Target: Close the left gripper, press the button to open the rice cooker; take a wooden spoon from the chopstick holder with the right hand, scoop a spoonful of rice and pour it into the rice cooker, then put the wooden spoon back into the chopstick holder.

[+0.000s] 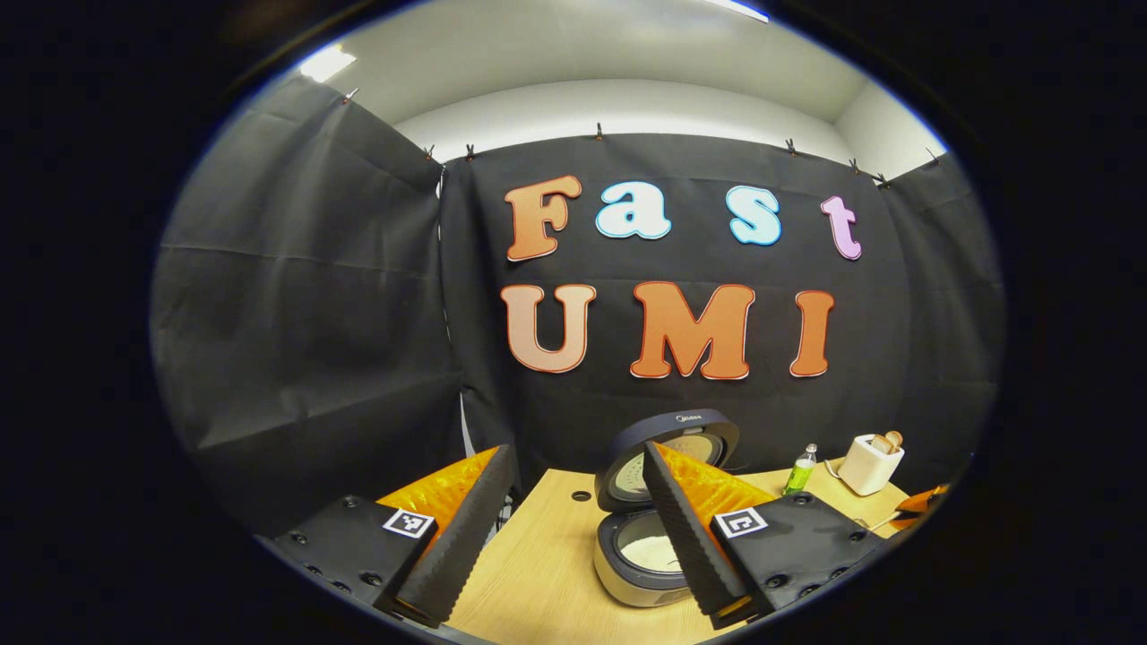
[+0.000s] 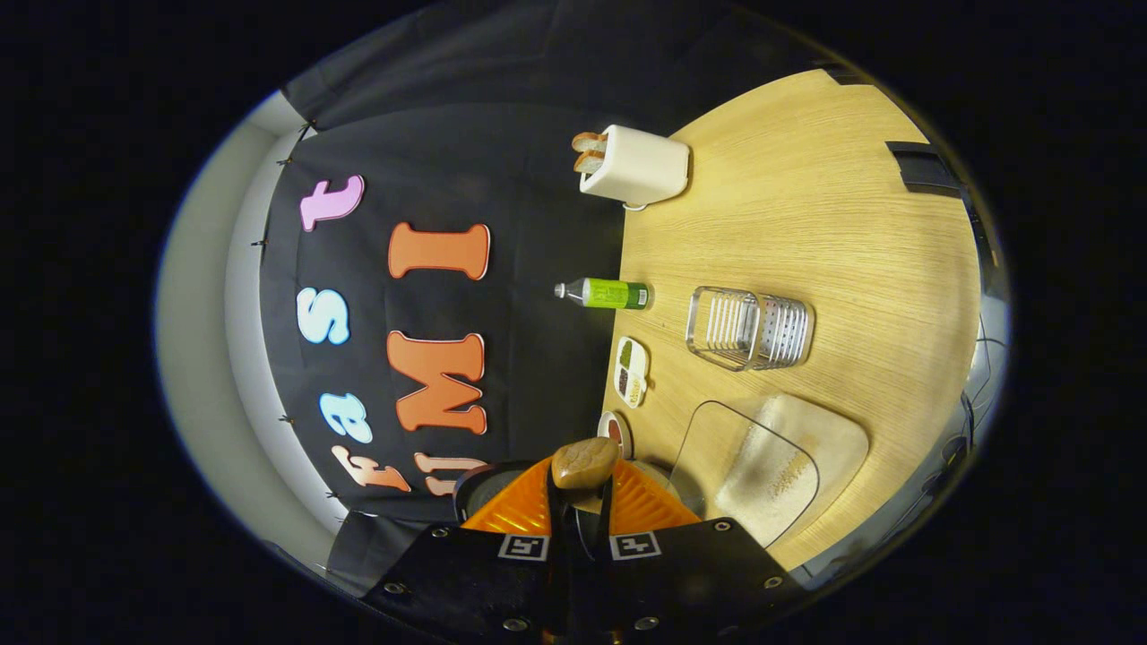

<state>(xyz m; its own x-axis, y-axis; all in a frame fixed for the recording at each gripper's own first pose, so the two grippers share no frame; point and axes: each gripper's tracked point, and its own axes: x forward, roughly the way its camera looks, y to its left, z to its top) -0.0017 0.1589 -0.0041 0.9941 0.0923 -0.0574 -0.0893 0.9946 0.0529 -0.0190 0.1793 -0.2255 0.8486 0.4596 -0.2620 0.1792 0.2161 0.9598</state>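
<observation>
Wooden spoon (image 2: 584,462) sits pinched between the right gripper's (image 2: 581,502) jaws at the bottom centre of the right gripper view, its bowl just past their tips. The clear rice box (image 2: 771,466) lies to its right on the worktop (image 2: 851,233), the mesh holder (image 2: 751,328) above it. In the left gripper view the cooker (image 1: 641,537) stands lid-up at lower centre, rice inside, between the left gripper's (image 1: 573,528) spread jaws.

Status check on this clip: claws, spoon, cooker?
Left claw open, clear of rice cooker, lid up. Right claw shut on wooden spoon, tipped sideways. Chopstick holder unobstructed.
</observation>
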